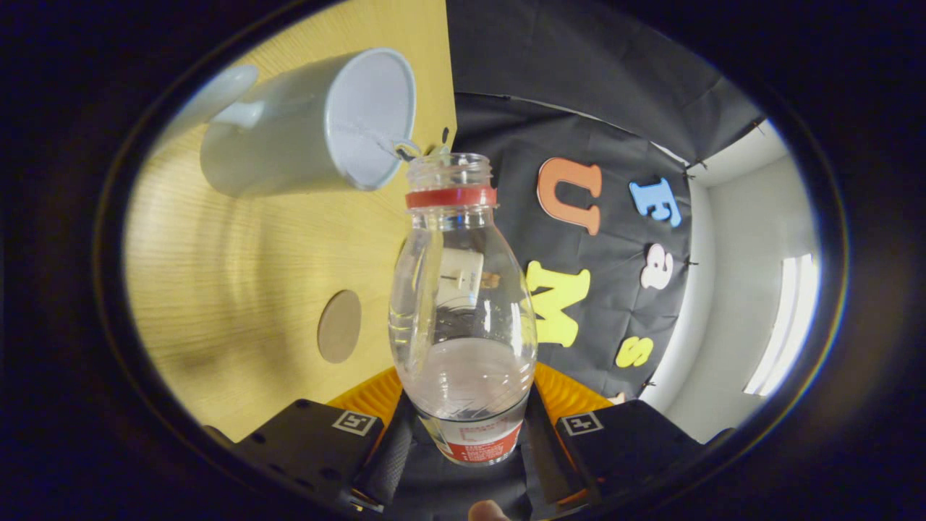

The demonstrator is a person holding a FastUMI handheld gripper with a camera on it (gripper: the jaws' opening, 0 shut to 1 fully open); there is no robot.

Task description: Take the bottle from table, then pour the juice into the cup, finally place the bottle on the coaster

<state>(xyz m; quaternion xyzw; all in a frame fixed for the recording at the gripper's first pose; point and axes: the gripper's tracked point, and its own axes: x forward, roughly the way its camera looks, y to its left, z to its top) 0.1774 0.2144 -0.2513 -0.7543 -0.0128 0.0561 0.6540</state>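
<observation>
I take the cup as my landmark and work down in size; the bench (239, 289), pale wood, appears rolled on its side around the cup because I have turned the whole rig over to pour, so the cup (311, 126) only seems to lie sideways while it stands on the bench with its mouth towards the bottle; it is white, handled on the side away from the bottle, and empty-looking apart from a thin thread of liquid crossing its rim. The bottle (463, 304) runs from the gripper up to the cup, its open neck just at the cup's lip, which I judge is why it is held so: the spout must clear the rim without touching. It is clear plastic, uncapped, a red ring under the thread, a red and white label at its base; the liquid looks colourless and pools low, near the fingers, so little seems left to pour. The gripper (466, 441) is pinching the bottle's base, both fingers pressed on its sides. The coaster (339, 326), a small brown disc, lies on the bench well apart from the cup, bare, waiting for the bottle.
</observation>
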